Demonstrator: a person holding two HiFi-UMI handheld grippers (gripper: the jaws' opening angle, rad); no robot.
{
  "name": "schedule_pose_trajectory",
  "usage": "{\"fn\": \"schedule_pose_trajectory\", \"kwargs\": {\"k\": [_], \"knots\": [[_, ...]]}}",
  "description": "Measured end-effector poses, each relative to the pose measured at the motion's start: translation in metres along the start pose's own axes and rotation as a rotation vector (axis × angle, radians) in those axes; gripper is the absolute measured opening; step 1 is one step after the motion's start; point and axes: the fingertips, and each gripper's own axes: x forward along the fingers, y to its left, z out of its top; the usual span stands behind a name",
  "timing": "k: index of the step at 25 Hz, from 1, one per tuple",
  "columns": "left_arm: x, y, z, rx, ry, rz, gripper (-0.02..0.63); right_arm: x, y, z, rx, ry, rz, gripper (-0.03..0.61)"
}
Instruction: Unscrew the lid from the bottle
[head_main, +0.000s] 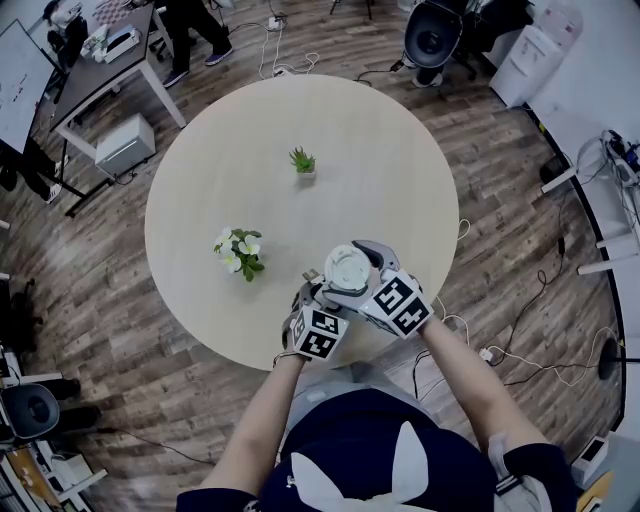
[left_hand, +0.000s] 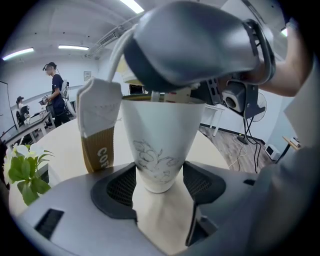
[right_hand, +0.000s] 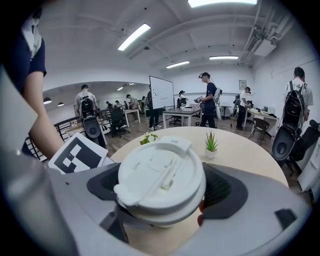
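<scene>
A round pale table (head_main: 380, 150) is filling the middle of the head view. A small spiky green plant (head_main: 302, 160) is standing near its centre. A white-flowered plant (head_main: 238, 252) is sitting well apart from it, toward the near left. Neither is lying between the person and the bottle (left_hand: 157, 140), which is standing upright over the table's near edge. I cannot tell whether its base is touching the tabletop.

Just beside the bottle's upper left, a brown-and-white sleeve (left_hand: 97, 132) is hanging. Whether it is touching the bottle is not clear. Around the table, a black office chair (head_main: 433, 35) is standing at the far side. A person (left_hand: 56, 95) is standing by the desks, and a whiteboard (right_hand: 161, 93) is showing at the back of the room.

The left gripper (left_hand: 159, 186) is clamping the narrow lower end of the bottle, with its 2 dark pads pressing on either side. The right gripper (right_hand: 165, 202) is coming over the top, and its 2 jaws are closing on the rim of the white lid (right_hand: 160, 172). The lid is sitting on the bottle's mouth. In the left gripper view, the right gripper's grey body is covering the whole top of the bottle.

The sleeve's brown band is showing the white letters "COF"; the rest is running out of sight. The bottle's white wall is carrying a thin line drawing of flowers and no words that can be read. The lid is plain white, with a raised flap across it.
</scene>
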Motion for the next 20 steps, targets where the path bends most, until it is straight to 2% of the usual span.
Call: {"fn": "schedule_pose_trajectory", "kwargs": {"k": [20], "knots": [[0.001, -0.002, 0.0, -0.003, 0.001, -0.002, 0.303, -0.012, -0.006, 0.013, 0.065, -0.028, -0.02, 0.469]]}}
